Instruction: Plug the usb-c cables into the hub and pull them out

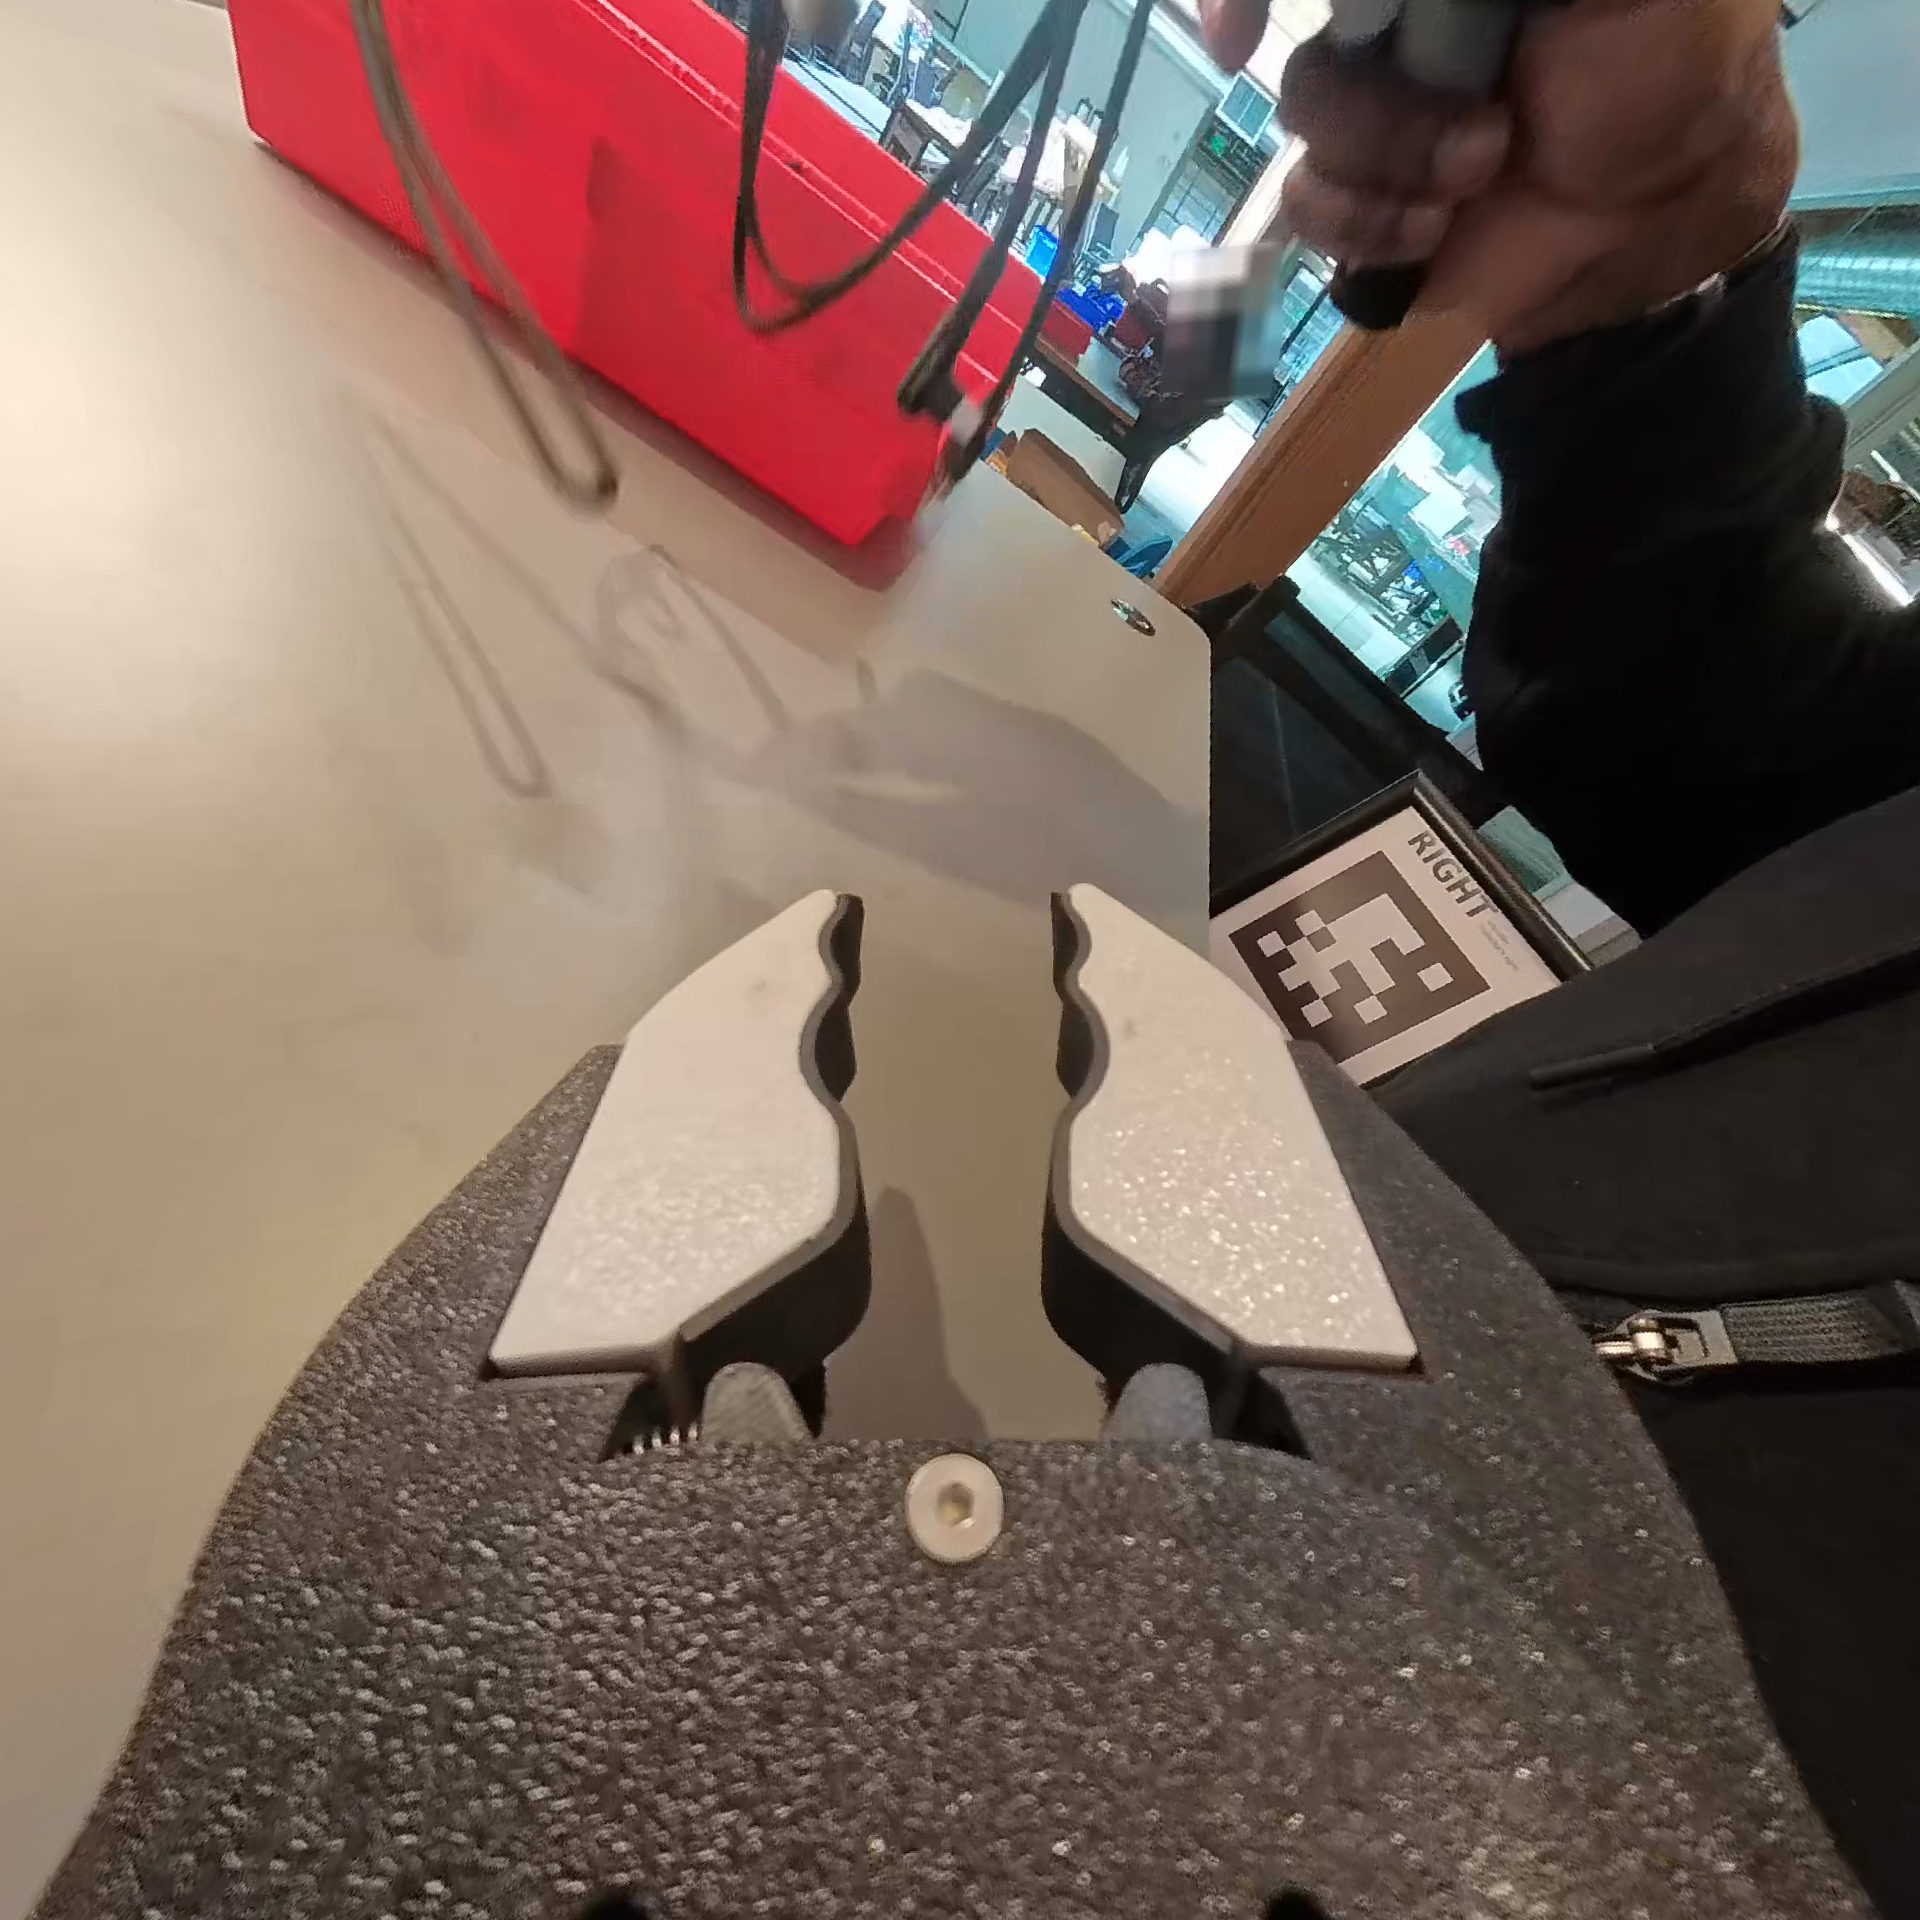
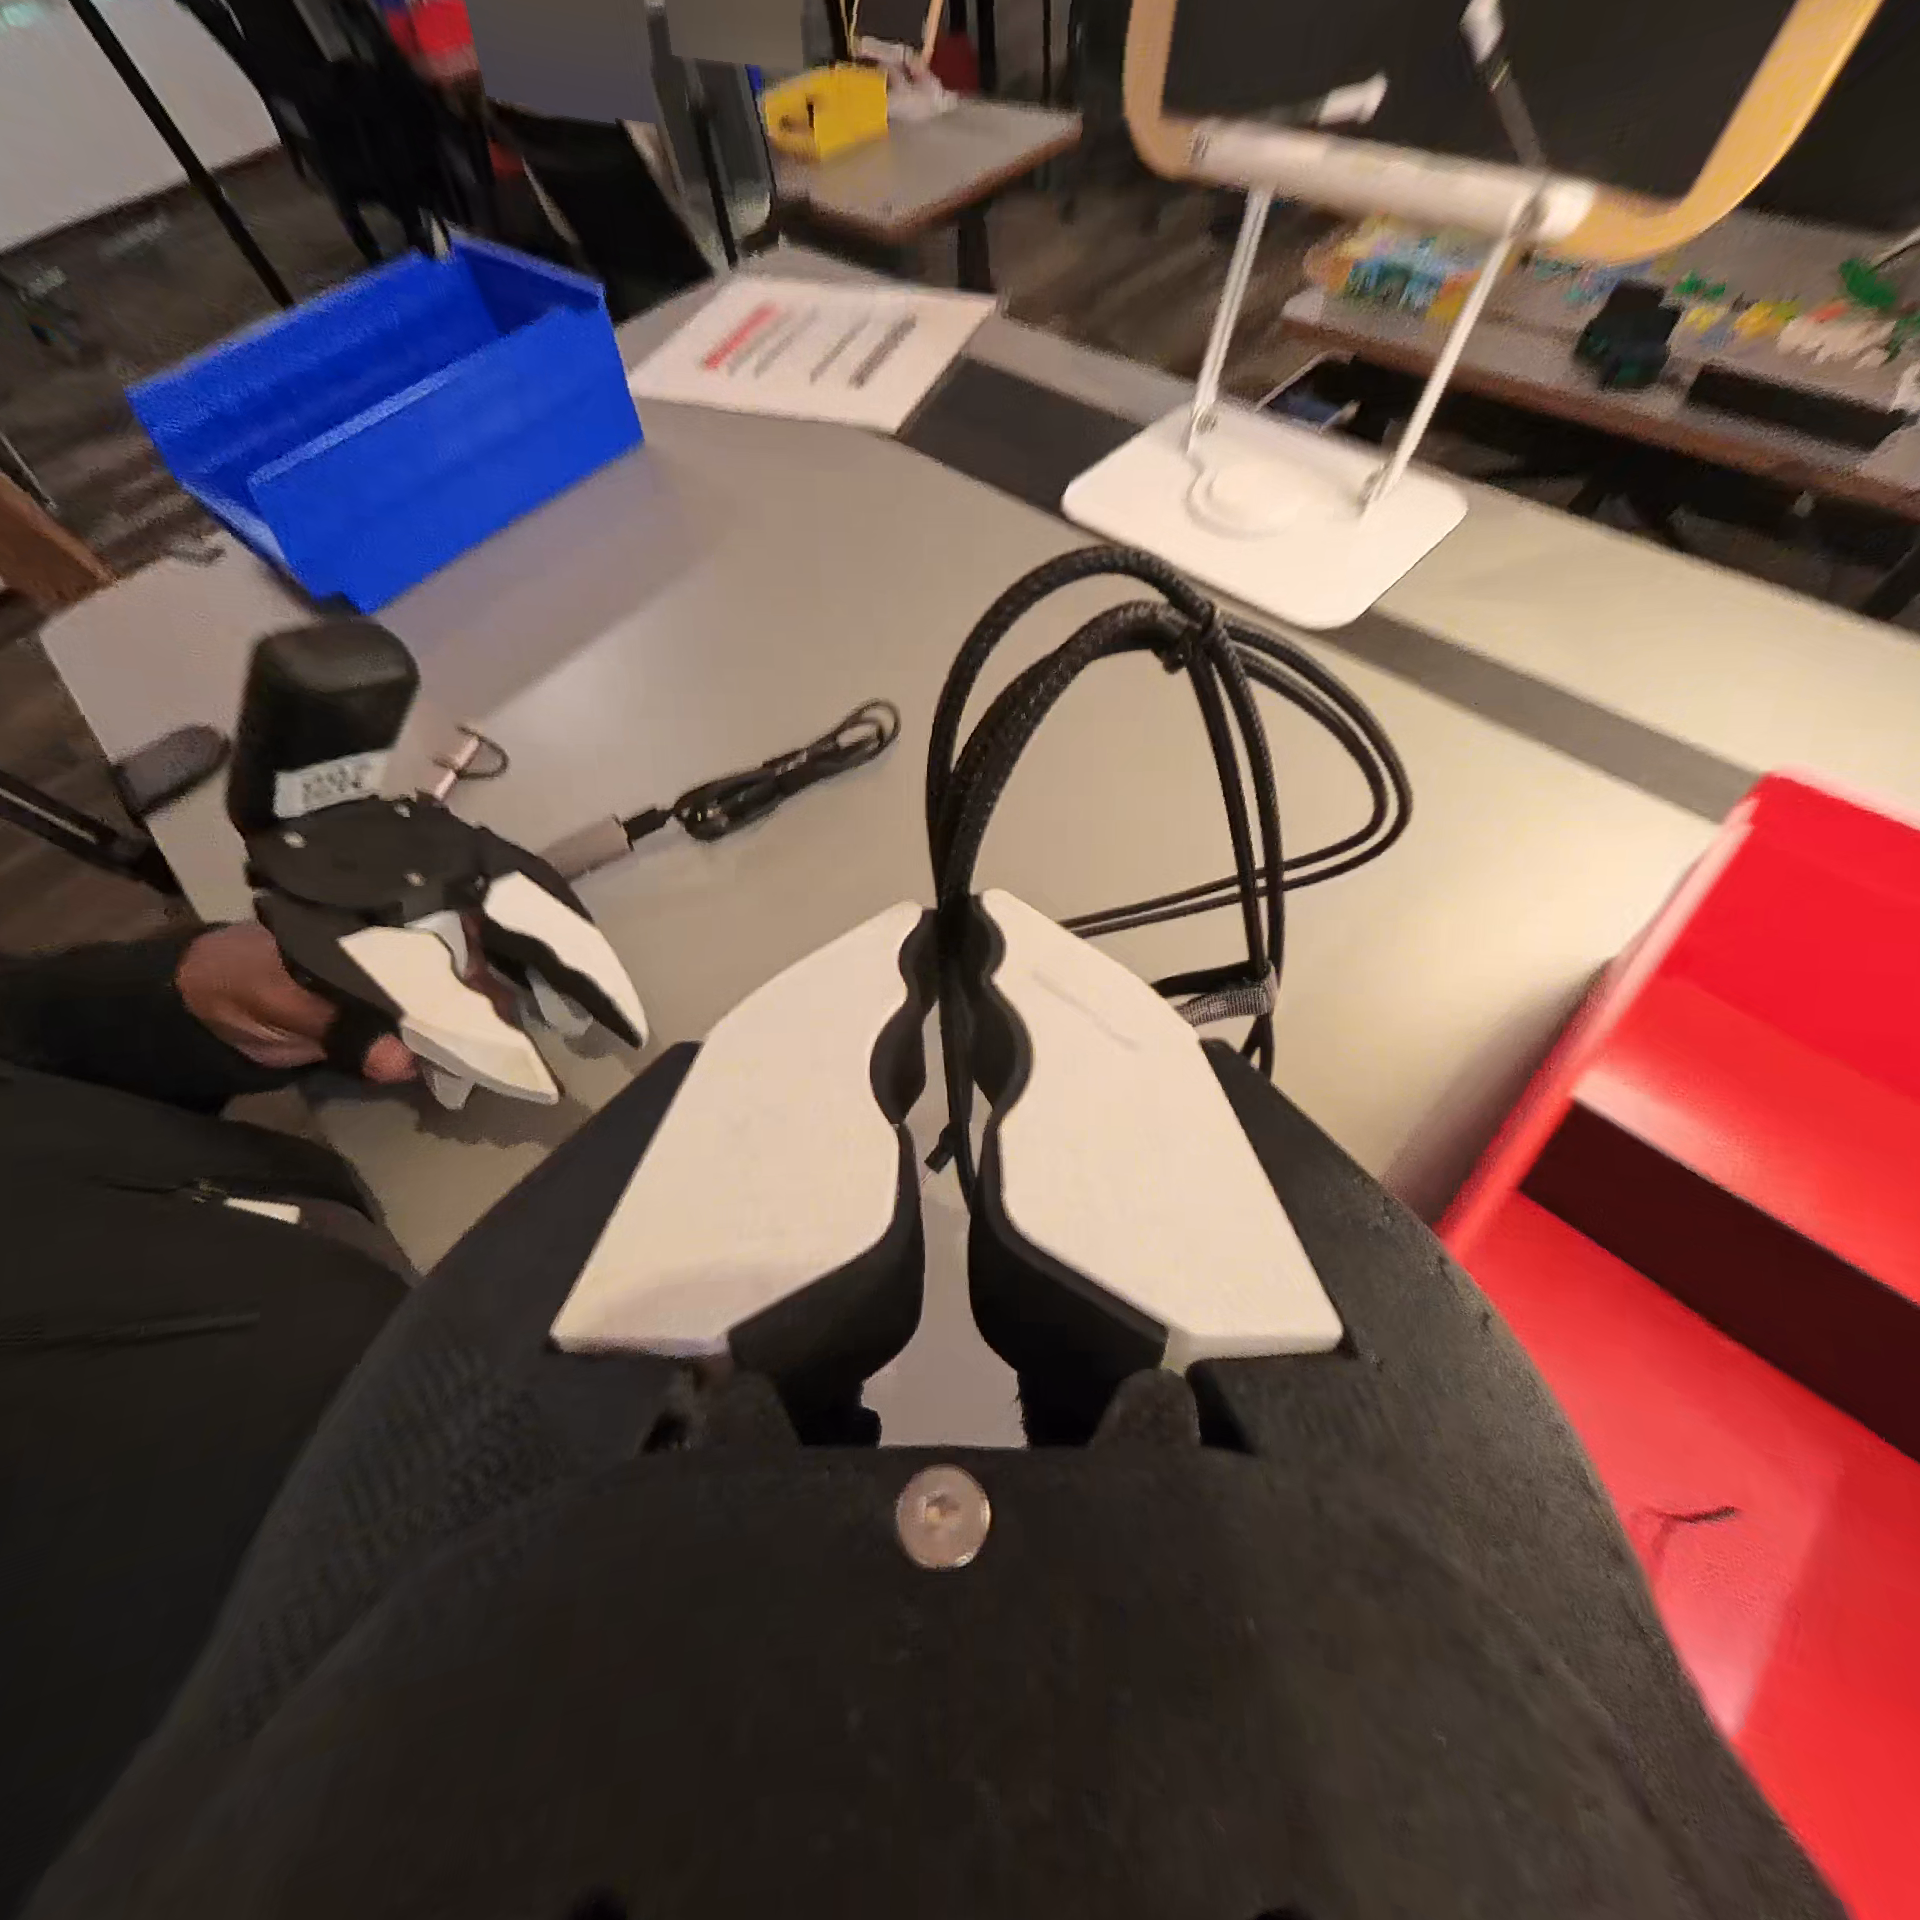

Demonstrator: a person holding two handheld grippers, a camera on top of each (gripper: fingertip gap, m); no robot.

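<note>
My right gripper [image 2: 956, 920] is shut on a bundle of black braided cables [image 2: 1174, 665] and holds it above the grey table [image 2: 1039, 540]. The loops rise in front of the fingers. In the left wrist view the same bundle [image 1: 764, 208] hangs blurred over the table, one plug end [image 1: 961, 416] dangling, beside a grey cable loop [image 1: 488, 312]. A small grey hub [image 2: 597, 840] lies on the table with a coiled black cable [image 2: 790, 764] at its end. My left gripper [image 1: 956, 925] is open and empty, low over the table; it also shows in the right wrist view [image 2: 499, 987].
A red bin [image 2: 1714, 1143] stands at the right and shows in the left wrist view [image 1: 623, 208]. A blue bin [image 2: 395, 426], a printed sheet [image 2: 821, 343] and a white stand [image 2: 1257, 509] sit at the far side. The table corner [image 1: 1174, 644] and a marker card [image 1: 1371, 966] are close. The grippers' ends are close to 20 cm from one another.
</note>
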